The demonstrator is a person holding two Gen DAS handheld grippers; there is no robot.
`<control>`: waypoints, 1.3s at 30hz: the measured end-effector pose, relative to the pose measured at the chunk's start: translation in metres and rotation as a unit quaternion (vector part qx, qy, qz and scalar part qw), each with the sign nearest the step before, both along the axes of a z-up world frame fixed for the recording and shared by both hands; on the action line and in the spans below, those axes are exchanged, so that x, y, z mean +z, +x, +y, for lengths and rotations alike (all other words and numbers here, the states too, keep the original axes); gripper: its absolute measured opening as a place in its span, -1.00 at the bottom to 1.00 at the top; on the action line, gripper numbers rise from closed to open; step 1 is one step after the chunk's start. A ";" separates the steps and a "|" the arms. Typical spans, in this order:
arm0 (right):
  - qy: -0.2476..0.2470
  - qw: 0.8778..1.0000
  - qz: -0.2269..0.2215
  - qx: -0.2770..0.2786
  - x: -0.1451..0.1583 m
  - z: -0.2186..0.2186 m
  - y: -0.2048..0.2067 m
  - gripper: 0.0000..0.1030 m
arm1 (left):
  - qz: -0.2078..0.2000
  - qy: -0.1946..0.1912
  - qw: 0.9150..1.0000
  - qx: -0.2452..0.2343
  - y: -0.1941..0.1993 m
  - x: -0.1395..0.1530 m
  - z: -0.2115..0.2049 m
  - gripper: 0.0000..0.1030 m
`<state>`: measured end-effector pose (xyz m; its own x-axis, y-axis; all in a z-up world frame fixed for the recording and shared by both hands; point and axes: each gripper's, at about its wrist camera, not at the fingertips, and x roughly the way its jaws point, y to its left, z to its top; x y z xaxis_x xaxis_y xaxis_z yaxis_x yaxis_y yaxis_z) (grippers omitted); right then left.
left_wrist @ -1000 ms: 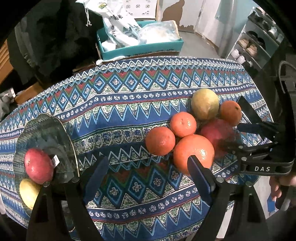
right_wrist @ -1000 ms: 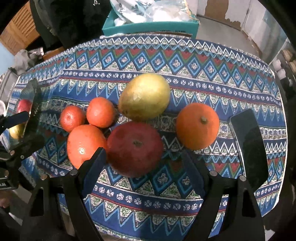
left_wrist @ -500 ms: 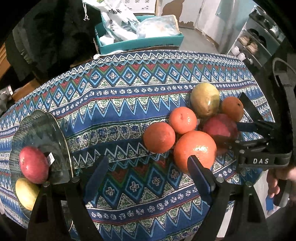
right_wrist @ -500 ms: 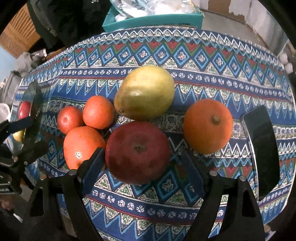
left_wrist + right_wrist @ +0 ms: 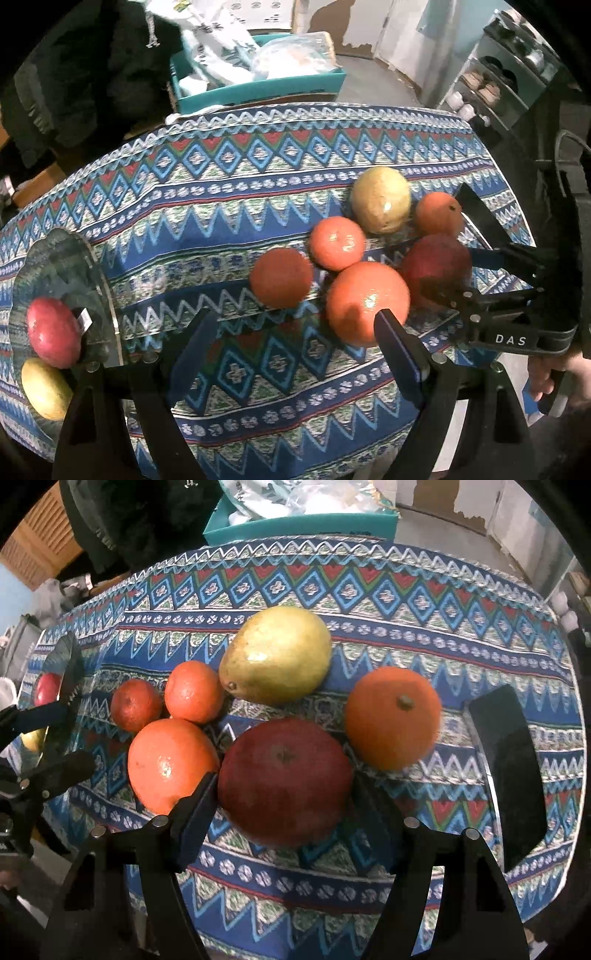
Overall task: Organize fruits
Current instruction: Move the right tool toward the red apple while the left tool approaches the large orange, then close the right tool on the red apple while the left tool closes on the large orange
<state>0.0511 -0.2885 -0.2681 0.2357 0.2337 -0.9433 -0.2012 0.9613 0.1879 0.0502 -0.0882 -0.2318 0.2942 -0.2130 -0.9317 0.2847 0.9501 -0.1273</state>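
On the patterned tablecloth (image 5: 369,590) lie a red apple (image 5: 284,782), a yellow-green mango (image 5: 277,657), a big orange (image 5: 170,760), two small oranges (image 5: 194,690) and a stemmed orange (image 5: 391,716). My right gripper (image 5: 284,805) points down over the apple. Its jaws are closing and its pads touch both sides of the fruit. The left wrist view shows this grip from the side, apple (image 5: 436,266) between the fingers. My left gripper (image 5: 291,332) hangs open over bare cloth. A glass plate (image 5: 55,266) at far left holds a red fruit (image 5: 51,332) and a yellow one (image 5: 44,387).
A dark glass plate (image 5: 509,768) lies at the cloth's right edge beside the stemmed orange. Behind the table stand a teal box of bags (image 5: 258,85), dark clothing (image 5: 92,74) and a shoe rack (image 5: 498,85). A hand (image 5: 554,373) grips the right tool's handle.
The right gripper's fingers have drawn in from wide apart until they touch the red apple, and its camera sits a little closer to the fruit. The left gripper has stayed open and barely shifted.
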 end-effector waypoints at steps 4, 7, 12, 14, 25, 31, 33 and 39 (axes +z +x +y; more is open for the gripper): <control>-0.004 1.000 -0.006 -0.008 0.007 -0.013 -0.008 0.38 | 0.001 -0.003 1.000 -0.018 -0.004 -0.001 -0.015 0.71; -0.012 1.000 -0.013 -0.014 0.012 -0.026 -0.016 0.35 | 0.012 -0.011 1.000 -0.026 -0.006 -0.005 -0.026 0.71; 0.007 1.000 -0.014 -0.026 0.012 -0.041 -0.020 0.34 | 0.035 -0.020 0.999 -0.023 -0.001 -0.018 -0.041 0.71; 0.005 1.000 -0.014 -0.021 0.013 -0.040 -0.022 0.34 | 0.039 -0.022 0.999 -0.021 0.001 -0.022 -0.047 0.71; 0.039 0.999 -0.006 -0.032 0.011 -0.054 -0.025 0.36 | 0.065 -0.018 0.998 -0.018 0.011 -0.046 -0.065 0.71; 0.051 0.998 -0.003 -0.034 0.010 -0.059 -0.027 0.39 | 0.067 -0.004 0.997 -0.028 0.010 -0.054 -0.070 0.35; 0.050 0.998 0.001 -0.031 0.007 -0.058 -0.027 0.41 | 0.065 -0.007 0.998 -0.026 0.009 -0.054 -0.069 0.34; 0.045 0.999 -0.006 -0.024 0.001 -0.049 -0.021 0.45 | 0.060 -0.001 0.998 -0.023 0.002 -0.049 -0.061 0.33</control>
